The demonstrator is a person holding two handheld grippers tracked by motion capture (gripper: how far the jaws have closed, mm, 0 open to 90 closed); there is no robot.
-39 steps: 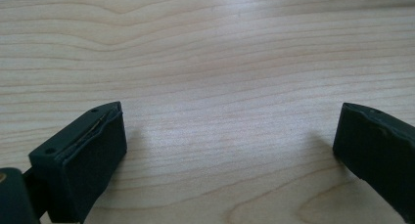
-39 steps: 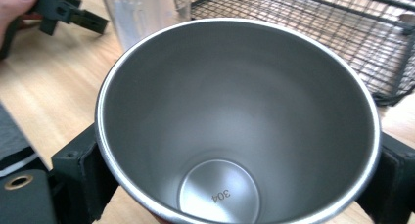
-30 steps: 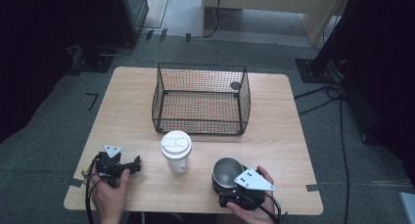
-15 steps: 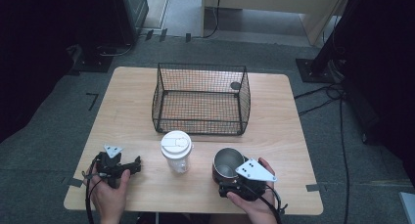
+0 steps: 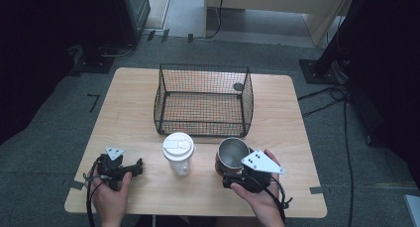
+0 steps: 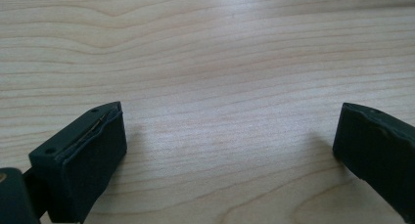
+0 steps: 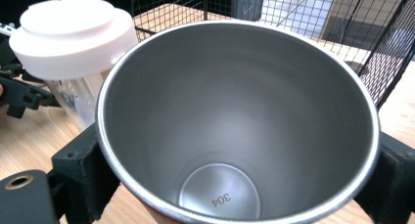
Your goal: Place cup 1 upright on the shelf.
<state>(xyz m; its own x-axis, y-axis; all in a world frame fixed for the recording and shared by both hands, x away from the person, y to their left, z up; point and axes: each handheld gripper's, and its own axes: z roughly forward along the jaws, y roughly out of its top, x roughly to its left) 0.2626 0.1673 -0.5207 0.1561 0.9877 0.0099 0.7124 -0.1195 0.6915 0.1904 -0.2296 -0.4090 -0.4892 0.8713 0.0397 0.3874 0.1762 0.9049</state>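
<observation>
R gripper (image 5: 236, 173) jaws clamp open stainless-steel cup (image 5: 232, 155) near tabletop front edge, prob to lift into black wire basket (image 5: 203, 100); L gripper (image 5: 130, 167) spread, idle at front-left corner.

Materials and finish, as seen.

Pale wood-grain bench (image 5: 133, 113): smooth matt laminate look, fine grain lines clear in the left gripper view. Round steel cup (image 7: 235, 121): brushed metal inside, satin sheen, brighter polished rim, "304" stamped on the base. Clear plastic cup with white lid (image 5: 178, 152): lid is matt white plastic, wall is glossy see-through plastic. Black wire-mesh basket (image 5: 203, 100): thin coated metal wire, dull black. Left tongs (image 6: 230, 150): matt black plastic blocks, slightly grainy faces. Right tongs (image 7: 235, 185): same matt black plastic, with a flat grey plate on top, dull finish. Grey carpet floor (image 5: 49, 118): rough woven texture.
</observation>
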